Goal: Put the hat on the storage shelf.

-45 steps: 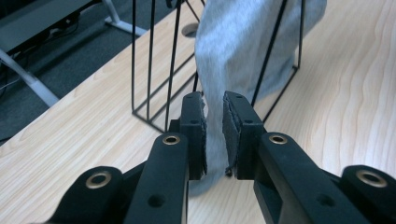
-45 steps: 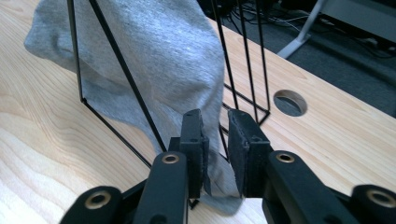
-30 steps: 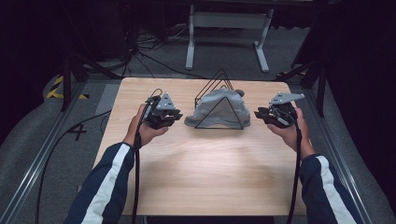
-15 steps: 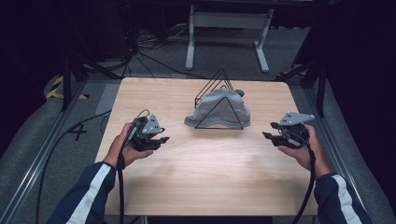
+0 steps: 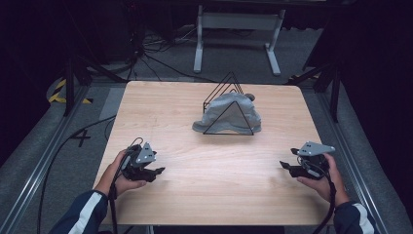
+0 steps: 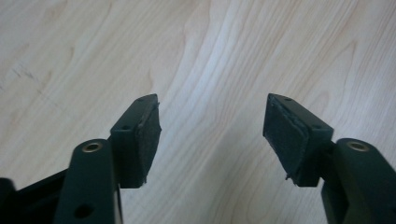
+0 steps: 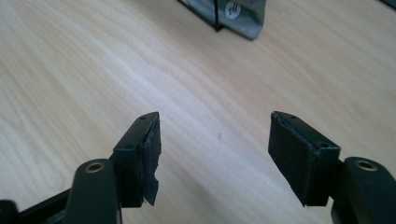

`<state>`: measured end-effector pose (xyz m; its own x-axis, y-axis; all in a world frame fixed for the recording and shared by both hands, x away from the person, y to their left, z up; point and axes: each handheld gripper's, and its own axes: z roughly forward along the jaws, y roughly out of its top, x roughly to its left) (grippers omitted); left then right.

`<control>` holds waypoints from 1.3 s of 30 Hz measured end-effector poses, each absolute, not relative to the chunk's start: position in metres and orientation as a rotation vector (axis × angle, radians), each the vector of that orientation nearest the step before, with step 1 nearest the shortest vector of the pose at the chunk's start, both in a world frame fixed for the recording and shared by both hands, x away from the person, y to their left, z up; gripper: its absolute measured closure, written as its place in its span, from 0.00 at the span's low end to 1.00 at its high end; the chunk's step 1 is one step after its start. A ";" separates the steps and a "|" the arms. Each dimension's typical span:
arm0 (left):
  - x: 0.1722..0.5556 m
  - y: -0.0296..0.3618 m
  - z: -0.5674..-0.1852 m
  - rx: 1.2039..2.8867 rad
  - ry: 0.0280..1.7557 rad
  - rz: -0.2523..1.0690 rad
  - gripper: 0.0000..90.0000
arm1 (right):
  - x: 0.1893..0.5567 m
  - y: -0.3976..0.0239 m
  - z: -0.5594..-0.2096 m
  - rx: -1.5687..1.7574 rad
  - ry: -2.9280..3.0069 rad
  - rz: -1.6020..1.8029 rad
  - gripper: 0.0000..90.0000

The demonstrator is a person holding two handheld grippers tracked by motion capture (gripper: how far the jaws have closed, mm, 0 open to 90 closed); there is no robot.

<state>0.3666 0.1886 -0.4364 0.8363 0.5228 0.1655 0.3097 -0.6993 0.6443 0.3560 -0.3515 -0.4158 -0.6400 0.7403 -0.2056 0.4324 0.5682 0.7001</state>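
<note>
At the table's [image 5: 204, 195] far centre, the grey cloth [image 5: 229, 117] lies draped over the wire rack [image 5: 228, 105], well apart from both grippers. Left gripper [image 5: 157, 171] and right gripper [image 5: 285, 165] sit near the front corners, jaws released and just opened wider, nothing between them, cloth ahead of the right jaws.

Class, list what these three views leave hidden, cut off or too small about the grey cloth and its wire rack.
- High view: the grey cloth drapes the wire rack, hiding its middle wires.
- Right gripper view: top edge cuts off the cloth.
- Its logo: too small to read.
</note>
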 end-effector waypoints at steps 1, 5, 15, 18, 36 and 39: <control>0.364 0.190 -0.441 2.392 0.605 0.455 0.36 | 0.354 -0.354 -0.420 0.951 2.322 0.857 0.37; 0.360 0.197 -0.454 2.377 0.631 0.414 0.27 | 0.345 -0.366 -0.437 1.027 2.336 0.884 0.34; 0.354 0.210 -0.477 2.297 0.683 0.299 0.19 | 0.331 -0.389 -0.465 1.165 2.265 0.969 0.30; 0.353 0.212 -0.481 2.250 0.719 0.294 0.17 | 0.330 -0.392 -0.467 1.189 2.244 0.989 0.29; 0.353 0.212 -0.481 2.258 0.726 0.291 0.16 | 0.330 -0.391 -0.467 1.215 2.225 0.979 0.27; 0.353 0.212 -0.481 2.256 0.725 0.291 0.16 | 0.330 -0.391 -0.467 1.216 2.225 0.980 0.27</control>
<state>0.3531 0.2117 -0.4809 0.8148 0.5797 -0.0085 0.4127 -0.5697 0.7107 0.3298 -0.3912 -0.4671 -0.5292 0.8480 -0.0278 0.5520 0.3690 0.7478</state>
